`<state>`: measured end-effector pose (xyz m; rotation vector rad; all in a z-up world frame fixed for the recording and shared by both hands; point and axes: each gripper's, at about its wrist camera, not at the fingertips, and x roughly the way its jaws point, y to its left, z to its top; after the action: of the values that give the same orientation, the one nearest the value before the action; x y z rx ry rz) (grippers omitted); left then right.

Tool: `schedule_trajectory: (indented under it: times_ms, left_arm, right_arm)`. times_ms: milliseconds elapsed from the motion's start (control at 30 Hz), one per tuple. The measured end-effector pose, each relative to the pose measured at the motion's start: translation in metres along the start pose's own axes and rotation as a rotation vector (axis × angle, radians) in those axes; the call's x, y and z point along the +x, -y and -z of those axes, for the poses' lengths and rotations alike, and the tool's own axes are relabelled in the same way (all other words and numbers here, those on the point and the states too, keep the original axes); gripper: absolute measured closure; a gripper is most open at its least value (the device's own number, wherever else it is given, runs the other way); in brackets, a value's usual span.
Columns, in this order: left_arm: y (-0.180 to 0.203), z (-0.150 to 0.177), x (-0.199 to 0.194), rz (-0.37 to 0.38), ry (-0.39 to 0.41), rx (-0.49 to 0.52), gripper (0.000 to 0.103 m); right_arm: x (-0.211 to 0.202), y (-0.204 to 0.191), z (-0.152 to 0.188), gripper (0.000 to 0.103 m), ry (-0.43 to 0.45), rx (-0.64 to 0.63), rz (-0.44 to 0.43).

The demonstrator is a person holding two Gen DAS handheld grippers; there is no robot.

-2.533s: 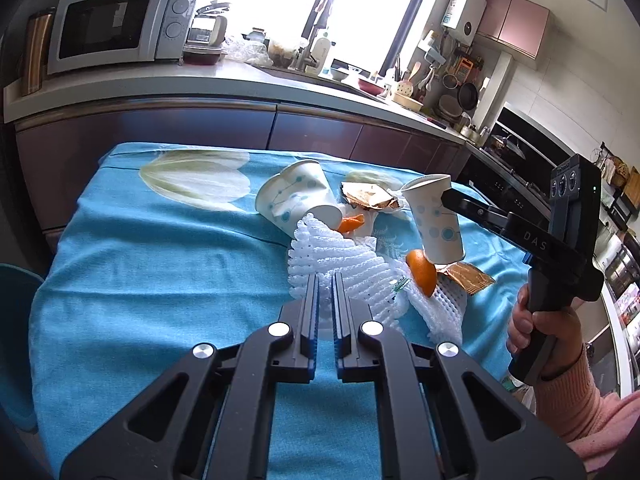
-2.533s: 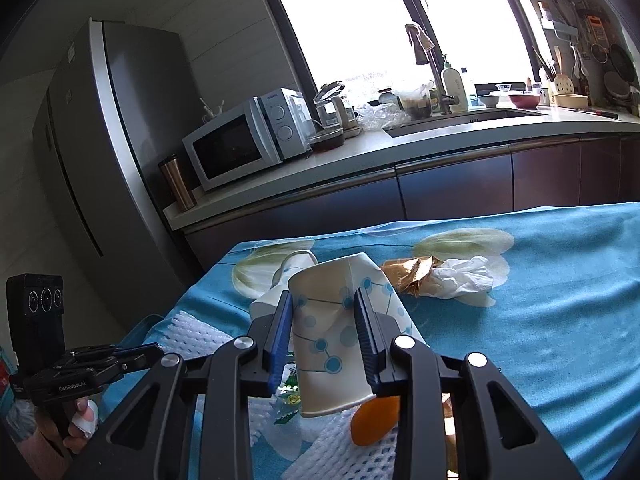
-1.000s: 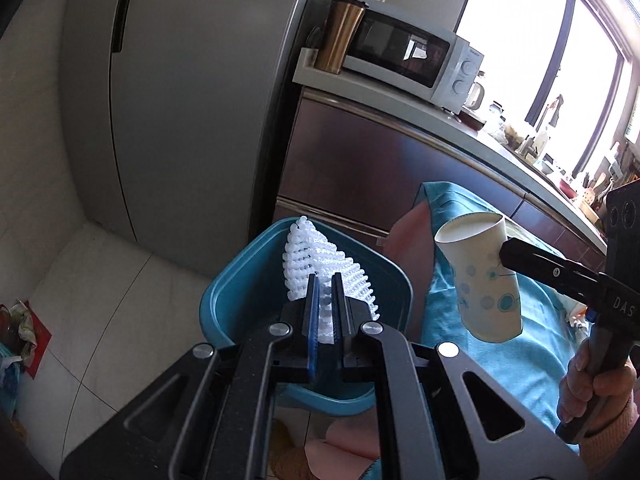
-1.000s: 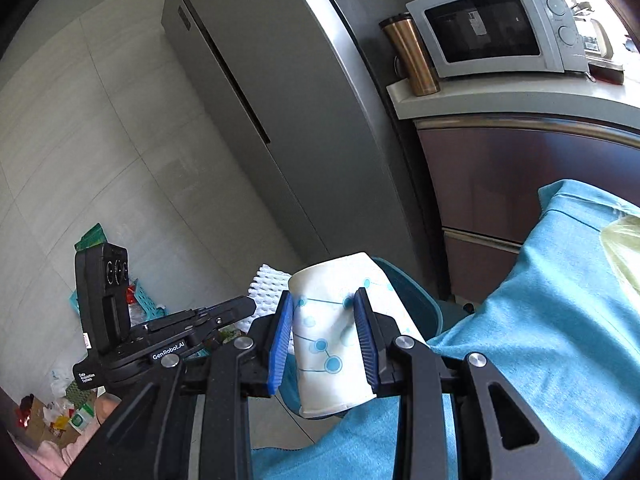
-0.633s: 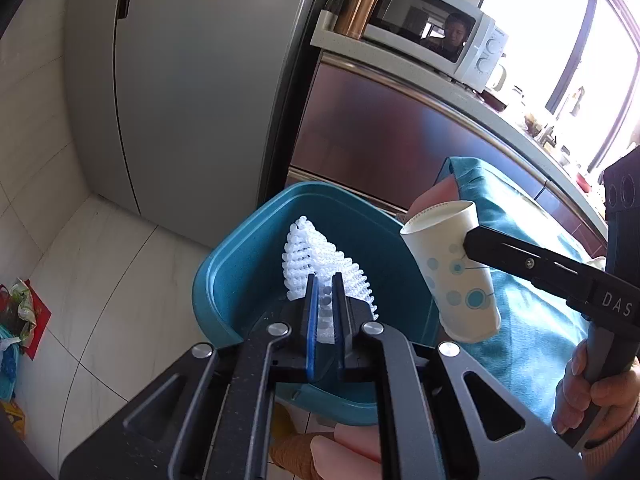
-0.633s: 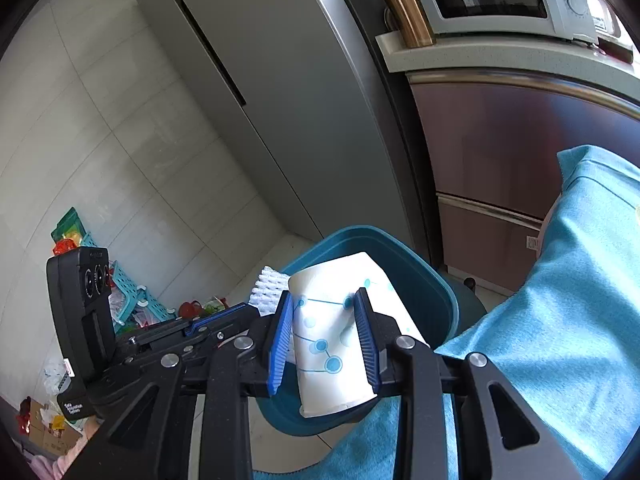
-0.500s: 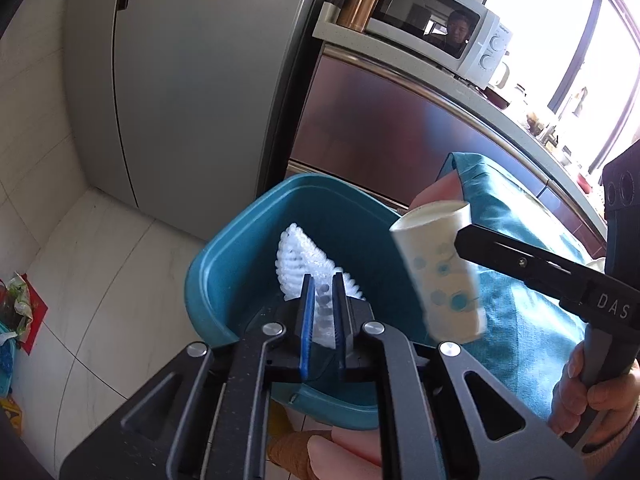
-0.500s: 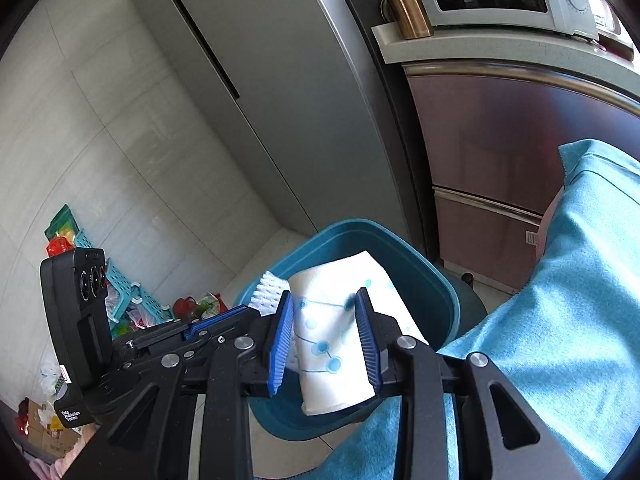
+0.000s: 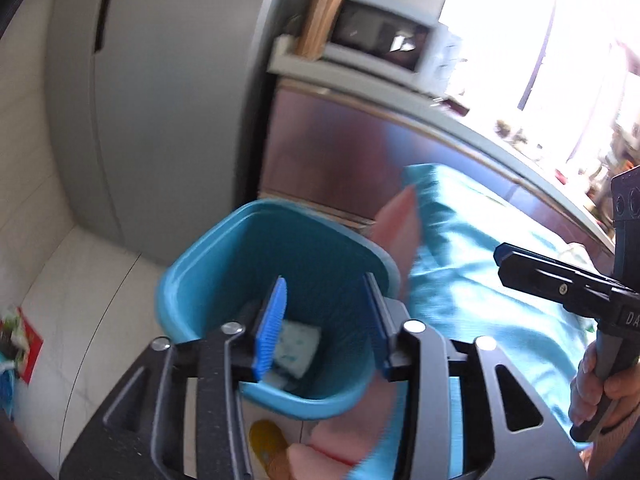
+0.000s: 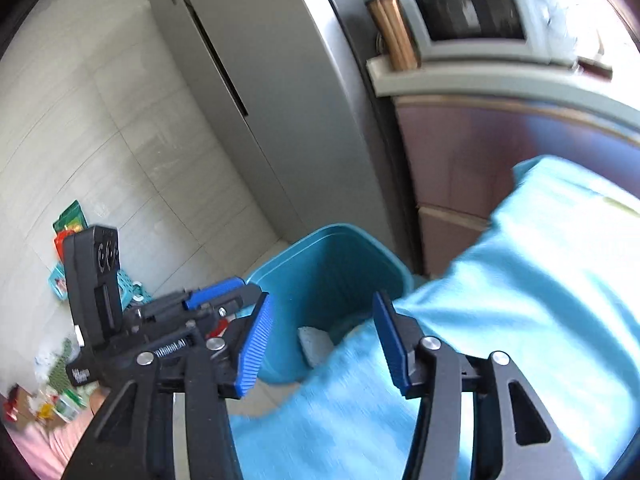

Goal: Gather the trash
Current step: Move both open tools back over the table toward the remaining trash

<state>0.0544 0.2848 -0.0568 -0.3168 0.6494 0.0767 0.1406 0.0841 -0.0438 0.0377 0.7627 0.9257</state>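
Trash sits at the bottom of the bin (image 9: 224,264): a paper cup (image 9: 296,346) with blue dots lies there on its side, and from my right wrist I catch it as a pale shape (image 10: 316,340) low in the blue tub, though blur hides its detail. My left gripper (image 9: 326,312) hangs above the bin's mouth with its blue-padded fingers (image 9: 274,316) spread wide and holding nothing. My right gripper (image 10: 322,334) is likewise apart and bare, its fingers (image 10: 254,346) framing the bin's far wall, with the teal cloth (image 10: 540,280) of the desk just beside it on the right. The bin stands on the tiled floor (image 10: 100,152) against the cloth's hanging edge, near the grey fridge (image 9: 160,80). A microwave (image 10: 468,16) sits on the counter beyond. Bright clutter (image 10: 68,216) lies on the floor well apart to the left. Both views are smeared by motion.
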Motion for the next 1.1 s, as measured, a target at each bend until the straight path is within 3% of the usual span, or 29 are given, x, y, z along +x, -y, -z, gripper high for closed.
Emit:
schedule_trajectory:
  times_ms: [167,500,800,1100]
  left_arm:
    - [0.055,0.0,-0.01,0.126,0.031,0.08,0.056]
    - [0.174,0.017,0.009,0.335,-0.041,0.222,0.055]
    - [0.273,0.033,0.027,0.43,-0.092,0.356,0.048]
    - [0.324,0.029,0.054,0.47,-0.157,0.373,0.039]
  right_arm:
    - [-0.066,0.018,0.019,0.047,0.084,-0.01,0.085]
    - [-0.176,0.083,0.07,0.044,0.211,0.147,0.288]
    - [-0.234,0.149,0.108,0.044,0.273,0.314,0.427]
    - [-0.265,0.178,0.132,0.042,0.308,0.386,0.472]
